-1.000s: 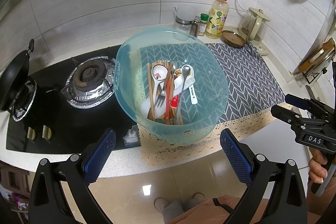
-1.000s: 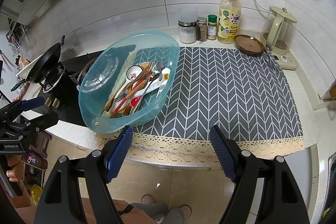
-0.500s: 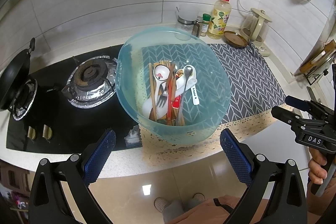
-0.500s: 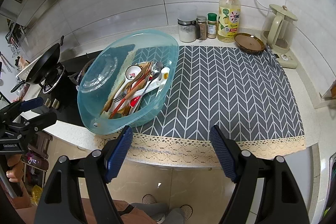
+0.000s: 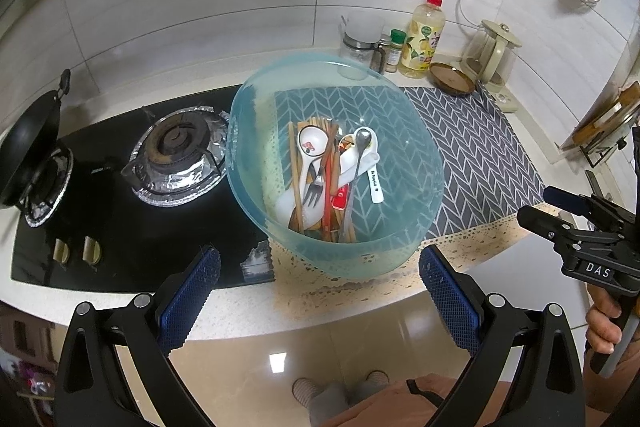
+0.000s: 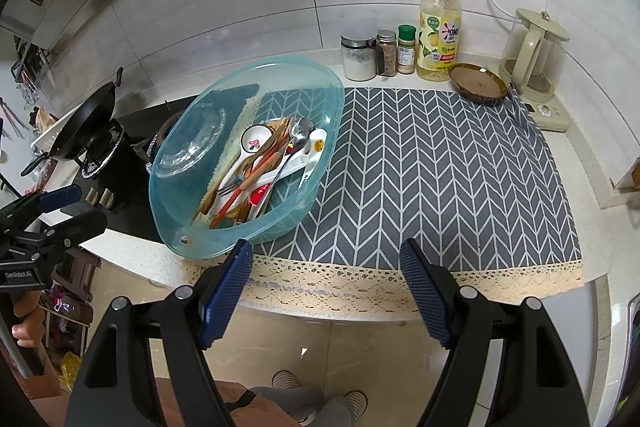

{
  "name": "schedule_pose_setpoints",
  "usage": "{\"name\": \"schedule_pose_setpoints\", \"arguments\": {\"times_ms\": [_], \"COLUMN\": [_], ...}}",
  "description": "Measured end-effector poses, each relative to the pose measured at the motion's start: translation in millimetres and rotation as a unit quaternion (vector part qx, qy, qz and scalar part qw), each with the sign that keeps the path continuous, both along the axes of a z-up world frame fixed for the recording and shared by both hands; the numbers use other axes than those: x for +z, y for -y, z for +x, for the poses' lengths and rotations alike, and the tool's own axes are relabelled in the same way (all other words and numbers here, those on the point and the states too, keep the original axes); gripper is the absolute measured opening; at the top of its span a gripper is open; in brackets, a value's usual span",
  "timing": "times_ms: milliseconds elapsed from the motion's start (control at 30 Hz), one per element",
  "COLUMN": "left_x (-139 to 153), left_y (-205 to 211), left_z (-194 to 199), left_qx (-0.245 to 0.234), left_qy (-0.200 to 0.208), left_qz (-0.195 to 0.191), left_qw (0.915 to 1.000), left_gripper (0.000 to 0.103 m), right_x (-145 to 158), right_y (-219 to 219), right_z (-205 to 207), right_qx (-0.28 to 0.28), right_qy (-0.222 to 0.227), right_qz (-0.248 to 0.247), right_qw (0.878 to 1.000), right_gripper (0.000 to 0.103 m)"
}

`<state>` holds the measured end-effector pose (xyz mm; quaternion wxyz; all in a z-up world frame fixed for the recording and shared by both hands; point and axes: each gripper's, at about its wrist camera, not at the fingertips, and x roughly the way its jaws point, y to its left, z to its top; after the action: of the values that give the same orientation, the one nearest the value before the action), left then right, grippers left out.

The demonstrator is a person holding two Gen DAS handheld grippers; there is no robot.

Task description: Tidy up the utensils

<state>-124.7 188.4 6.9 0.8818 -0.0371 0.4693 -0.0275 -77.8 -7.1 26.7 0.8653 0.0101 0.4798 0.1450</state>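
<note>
Blue plastic tub (image 5: 400, 131) sits at the mat's (image 6: 440, 163) left edge, partly over the stove (image 5: 120, 195), with all the utensils (image 5: 328, 179) heaped inside: spoons, a fork (image 5: 314, 187), chopsticks, all mixed together. Both of my grippers hang off the counter's front edge, left gripper (image 5: 320, 291) facing the tub, right gripper (image 6: 326, 291) facing the bare mat. Fingers spread wide on both, nothing held. Honestly this could be a pile waiting to be sorted or a pile just gathered up, can't tell. If sorting is the job, whichever piece I go for needs a pinch on one handle without dragging its neighbours.
</note>
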Motion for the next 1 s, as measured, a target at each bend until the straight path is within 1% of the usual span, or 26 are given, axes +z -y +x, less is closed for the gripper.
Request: {"name": "schedule_pose_setpoints", "arguments": {"times_ms": [1000], "left_x": [-1.0], "left_y": [-5.0], "left_z": [0.6], "left_qx": [-0.01], "left_qy": [-0.001], "left_qz": [-0.004], "left_qw": [0.9999], "left_gripper": [0.099], "right_x": [2.8], "right_y": [3.2], "right_z": [-2.0], "right_qx": [-0.004], "right_qy": [0.002], "right_qz": [-0.01], "right_qw": [1.0], "right_gripper": [0.074]}}
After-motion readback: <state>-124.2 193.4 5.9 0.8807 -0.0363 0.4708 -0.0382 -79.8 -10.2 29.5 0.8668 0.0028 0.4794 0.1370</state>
